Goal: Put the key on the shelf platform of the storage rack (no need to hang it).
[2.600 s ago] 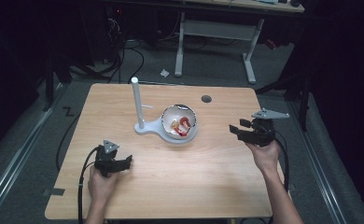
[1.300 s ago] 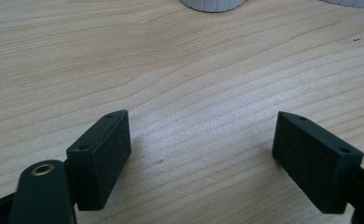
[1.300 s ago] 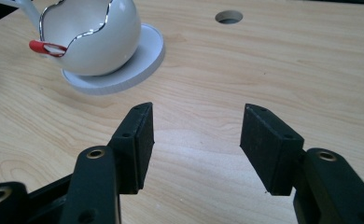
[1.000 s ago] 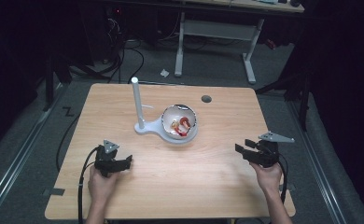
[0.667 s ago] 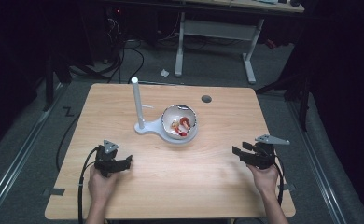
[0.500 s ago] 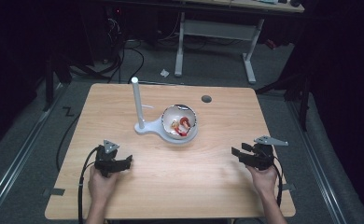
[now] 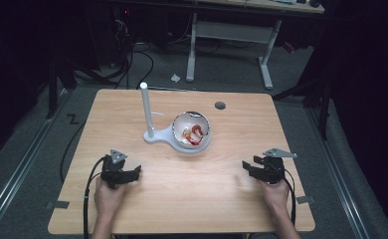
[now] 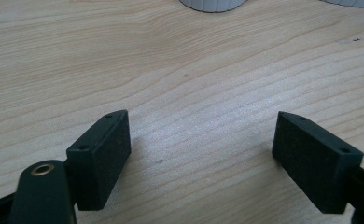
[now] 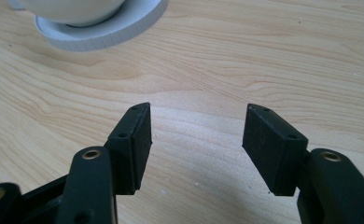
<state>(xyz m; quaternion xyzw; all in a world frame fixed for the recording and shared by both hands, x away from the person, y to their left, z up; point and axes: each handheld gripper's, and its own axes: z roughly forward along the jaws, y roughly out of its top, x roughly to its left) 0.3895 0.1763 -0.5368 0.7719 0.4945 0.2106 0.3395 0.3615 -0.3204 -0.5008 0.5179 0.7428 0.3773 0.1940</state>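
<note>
Lab: bare test table (image 7: 182,199), floor cables (image 7: 132,59)

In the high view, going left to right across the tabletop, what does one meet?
left gripper → white post → bowl → dark round hole in the table → right gripper

Left tongs (image 7: 135,173) rest on the worktop (image 7: 182,209) near its front edge, on the left side. Right tongs (image 7: 247,166) rest on the worktop near the front edge, on the right side, well apart from the left tongs. Bowl (image 7: 192,130) stands beyond both tongs, about midway between them, on a flat base (image 7: 157,137). Upright post (image 7: 146,109) rises from the same base, just left of the bowl, beyond the left tongs. Loose items (image 7: 194,133) lie in the bowl. Round hole (image 7: 220,105) sits in the worktop behind the bowl, well beyond the right tongs. Another desk (image 7: 232,30) stands on the floor behind the worktop.
</note>
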